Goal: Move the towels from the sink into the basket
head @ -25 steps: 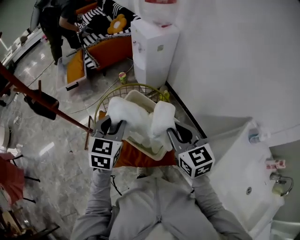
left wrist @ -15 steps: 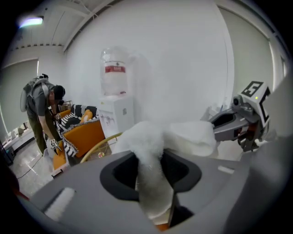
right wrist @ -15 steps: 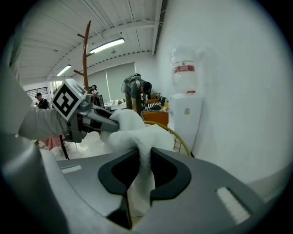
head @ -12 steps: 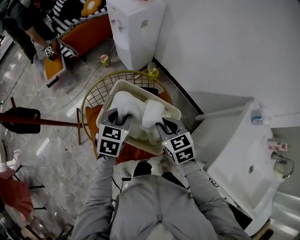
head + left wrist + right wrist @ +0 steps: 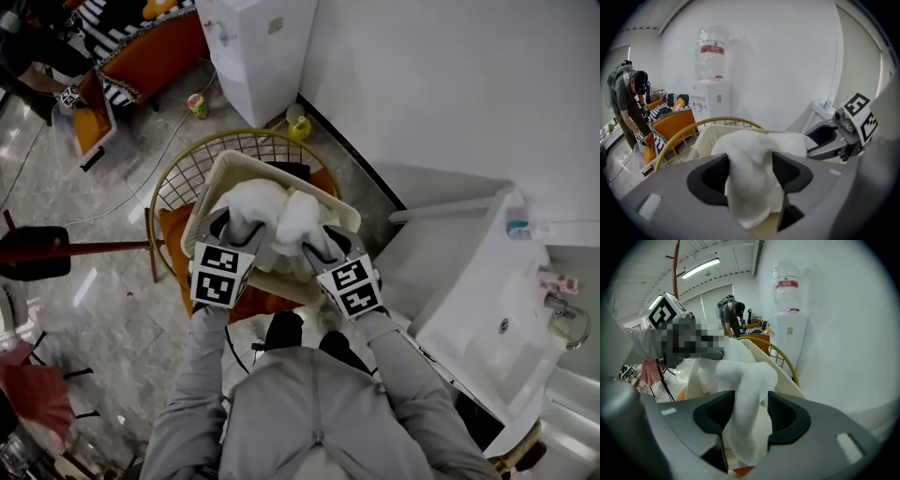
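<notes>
Over the laundry basket (image 5: 214, 178), upper centre, the left gripper (image 5: 236, 225) and right gripper (image 5: 321, 240) have just been opening so the white towels (image 5: 253, 199) between their jaws can drop in.

I'm counting two white towels: left towel (image 5: 251, 199) and right towel (image 5: 298, 216). I'm logging one cream basket (image 5: 281, 284), sitting on one gold wire chair (image 5: 187, 173). I'm also seeing one white sink (image 5: 478, 319) with one faucet (image 5: 565, 323). I'm reading one water dispenser (image 5: 253, 47) carrying one water bottle (image 5: 711, 54), and picking up one person (image 5: 628, 101) in the background.
</notes>
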Demonstrator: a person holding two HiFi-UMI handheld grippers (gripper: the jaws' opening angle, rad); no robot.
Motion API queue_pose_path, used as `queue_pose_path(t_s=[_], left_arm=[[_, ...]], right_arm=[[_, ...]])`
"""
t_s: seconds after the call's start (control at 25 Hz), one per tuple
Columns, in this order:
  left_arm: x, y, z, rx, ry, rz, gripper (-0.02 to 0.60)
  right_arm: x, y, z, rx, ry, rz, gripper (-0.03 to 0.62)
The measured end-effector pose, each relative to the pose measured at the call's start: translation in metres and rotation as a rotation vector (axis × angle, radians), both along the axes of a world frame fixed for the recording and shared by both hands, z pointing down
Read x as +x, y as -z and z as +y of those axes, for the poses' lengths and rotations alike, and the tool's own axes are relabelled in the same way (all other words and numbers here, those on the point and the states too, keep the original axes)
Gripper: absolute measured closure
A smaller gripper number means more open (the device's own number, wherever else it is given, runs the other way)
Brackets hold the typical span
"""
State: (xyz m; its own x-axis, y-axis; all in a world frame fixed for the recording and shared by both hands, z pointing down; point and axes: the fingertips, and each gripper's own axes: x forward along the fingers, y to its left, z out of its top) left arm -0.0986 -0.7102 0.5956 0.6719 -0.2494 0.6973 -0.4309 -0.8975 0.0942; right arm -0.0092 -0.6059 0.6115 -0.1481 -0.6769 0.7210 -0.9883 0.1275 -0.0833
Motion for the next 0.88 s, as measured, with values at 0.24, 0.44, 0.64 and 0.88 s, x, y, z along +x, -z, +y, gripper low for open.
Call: queue_pose_path(t_s=[0.24,0.44,0.64,0.88], left_arm=[[0.000,0.008,0.001,-0.002,0.023,-0.003,0.255],[-0.006,0.012,0.000,0.027,0.042,-0.016,0.245],[-0.017,0.022,0.001,0.066,0.079,-0.025,0.243],[-0.026,0.052,0.012,0.128,0.133,-0.001,0.243]], right_arm=[[0.005,0.007,0.000,0.025,-0.012,0.003,0.393],[0.008,0.017,-0.002,0.057,-0.008,0.010,0.393],[0.006,0.033,0.001,0.099,0.009,0.000,0.393],[0.005,0.062,0.012,0.172,0.024,-0.008,0.393]])
